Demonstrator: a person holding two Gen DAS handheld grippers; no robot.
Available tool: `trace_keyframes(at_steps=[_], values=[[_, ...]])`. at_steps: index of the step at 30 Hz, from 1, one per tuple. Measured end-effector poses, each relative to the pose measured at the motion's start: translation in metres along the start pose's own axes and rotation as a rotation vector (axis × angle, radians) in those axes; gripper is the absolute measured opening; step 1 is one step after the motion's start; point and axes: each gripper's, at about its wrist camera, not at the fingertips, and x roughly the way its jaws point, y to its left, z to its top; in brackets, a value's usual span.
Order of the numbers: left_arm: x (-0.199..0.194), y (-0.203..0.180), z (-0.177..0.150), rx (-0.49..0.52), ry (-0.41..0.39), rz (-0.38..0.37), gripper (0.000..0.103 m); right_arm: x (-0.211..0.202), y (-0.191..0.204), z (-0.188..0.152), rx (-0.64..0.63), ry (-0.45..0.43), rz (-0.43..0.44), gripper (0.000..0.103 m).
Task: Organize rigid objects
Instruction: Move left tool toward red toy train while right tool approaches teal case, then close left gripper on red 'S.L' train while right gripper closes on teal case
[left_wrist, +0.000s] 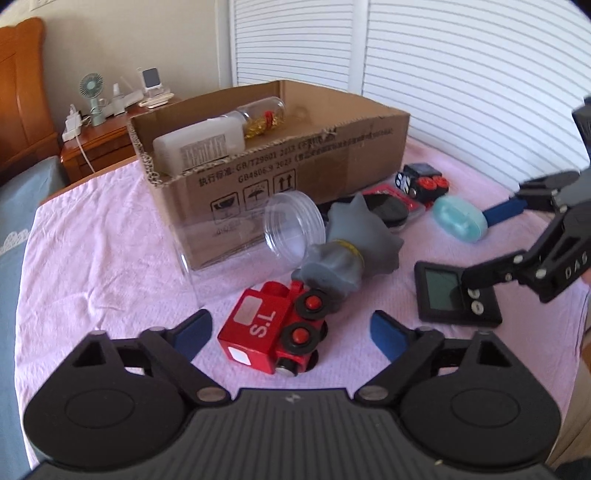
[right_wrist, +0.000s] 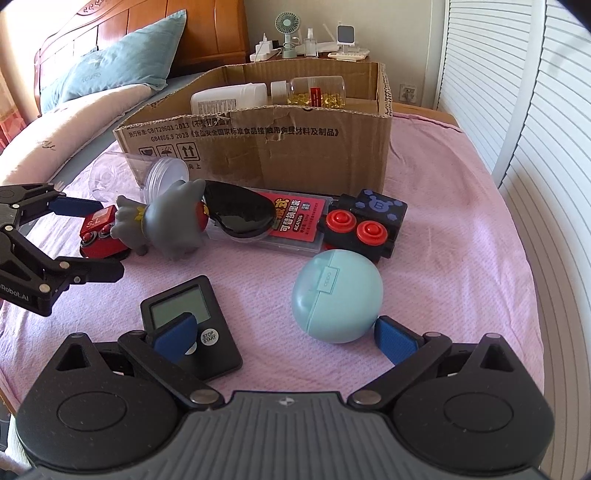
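Pink bedspread with toys strewn before a cardboard box (left_wrist: 280, 147).

Left claw (left_wrist: 291, 332) stands apart around the red toy train (left_wrist: 273, 332), pads at its sides, not pressing. Right claw (right_wrist: 284, 336) is open over the black timer (right_wrist: 192, 325) and mint round case (right_wrist: 336, 295), gripping neither. Only the right wrist view shows the black toy train (right_wrist: 364, 225) clearly, the red-labelled flat case (right_wrist: 291, 221), the dark oval piece (right_wrist: 240, 212) and a blue pillow (right_wrist: 118, 62). Both views show the grey figure (left_wrist: 343, 254), clear jar (left_wrist: 243, 236), and two bottles inside the box.
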Motion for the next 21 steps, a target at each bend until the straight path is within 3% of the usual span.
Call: trace_keyframes(at_steps=[3, 5, 7, 12, 21], values=[[0.002, 0.001, 0.0, -0.008, 0.005, 0.002, 0.071, 0.0, 0.0, -0.001, -0.001, -0.005, 0.001, 0.103], [0.0, 0.002, 0.0, -0.025, 0.004, 0.009, 0.056, -0.001, 0.0, -0.001, -0.003, -0.007, 0.0, 0.103], [-0.004, 0.003, -0.002, -0.047, 0.007, -0.003, 0.05, -0.001, 0.0, -0.002, -0.004, -0.009, 0.0, 0.103], [-0.021, -0.003, -0.014, -0.114, 0.005, -0.018, 0.049, -0.002, 0.001, -0.005, 0.0, -0.023, -0.004, 0.103], [-0.025, -0.011, -0.02, -0.203, -0.024, 0.025, 0.049, 0.004, -0.011, 0.004, 0.079, -0.064, -0.071, 0.1]])
